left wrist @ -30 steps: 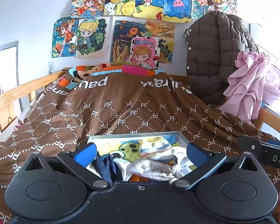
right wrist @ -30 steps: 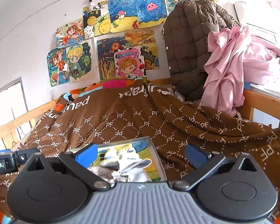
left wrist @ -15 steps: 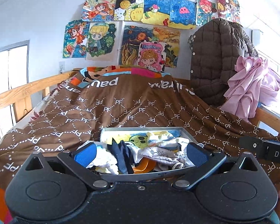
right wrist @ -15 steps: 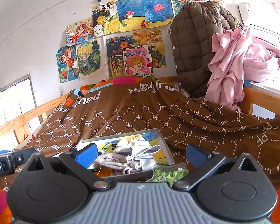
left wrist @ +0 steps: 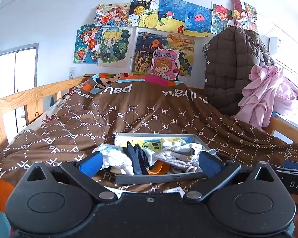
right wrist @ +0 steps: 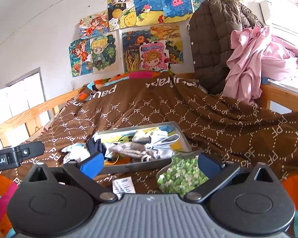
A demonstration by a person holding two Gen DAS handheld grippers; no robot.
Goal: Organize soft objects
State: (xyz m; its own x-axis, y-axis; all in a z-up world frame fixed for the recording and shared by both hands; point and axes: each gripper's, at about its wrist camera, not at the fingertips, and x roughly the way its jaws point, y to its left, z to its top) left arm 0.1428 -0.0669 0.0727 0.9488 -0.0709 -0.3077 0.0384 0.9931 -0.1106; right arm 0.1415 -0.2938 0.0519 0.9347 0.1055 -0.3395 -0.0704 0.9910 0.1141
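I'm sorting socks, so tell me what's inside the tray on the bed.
The tray holds a heap of soft things: a grey sock, navy cloth, pale socks, something orange. Its picture bottom is mostly covered; anything beneath the heap is hidden.

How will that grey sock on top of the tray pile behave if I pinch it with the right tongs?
The grey sock looks limp and crumpled, so it will likely droop. It lies tangled with other socks in the tray, so a neighbour may drag along. It probably weighs little; the open right tongs need only a light squeeze.

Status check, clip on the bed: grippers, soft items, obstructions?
Both grippers open, empty, short of tray. Socks piled inside; white one spills over left rim. Green bag beside the tray's near right corner.
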